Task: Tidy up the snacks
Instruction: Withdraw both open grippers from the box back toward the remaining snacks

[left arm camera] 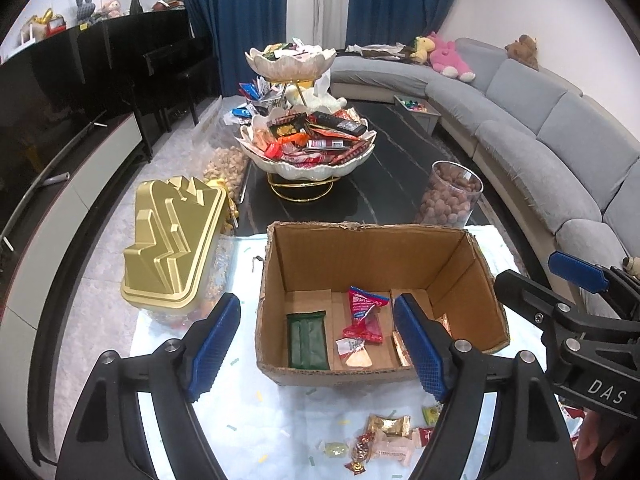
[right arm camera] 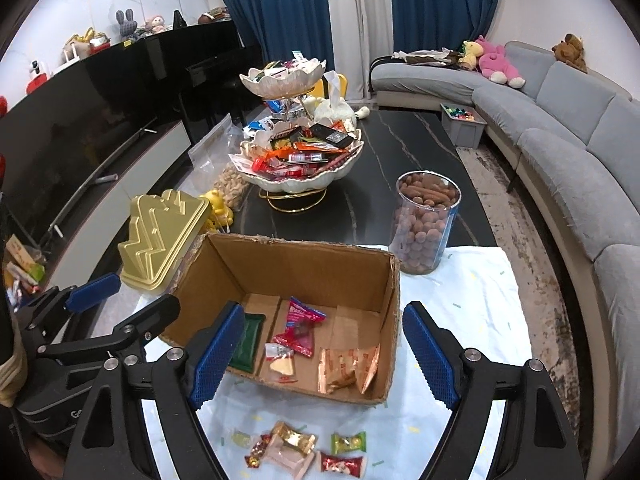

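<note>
Cardboard box partly sorted, loose sweets waiting

Cardboard box point(right arm camera: 280, 276) holds a few packets. Wrapped sweets point(right arm camera: 294, 442) lie on the cloth just before it: light, crinkly, slippery; best pinched across the body. Left gripper point(left arm camera: 316, 344) and right gripper point(right arm camera: 324, 354) both spread, holding nothing.

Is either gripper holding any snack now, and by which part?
Nothing is held. The left gripper and the right gripper are both open and empty above the brown cardboard box.

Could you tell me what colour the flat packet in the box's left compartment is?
Dark green, clearest in the left wrist view.
</note>
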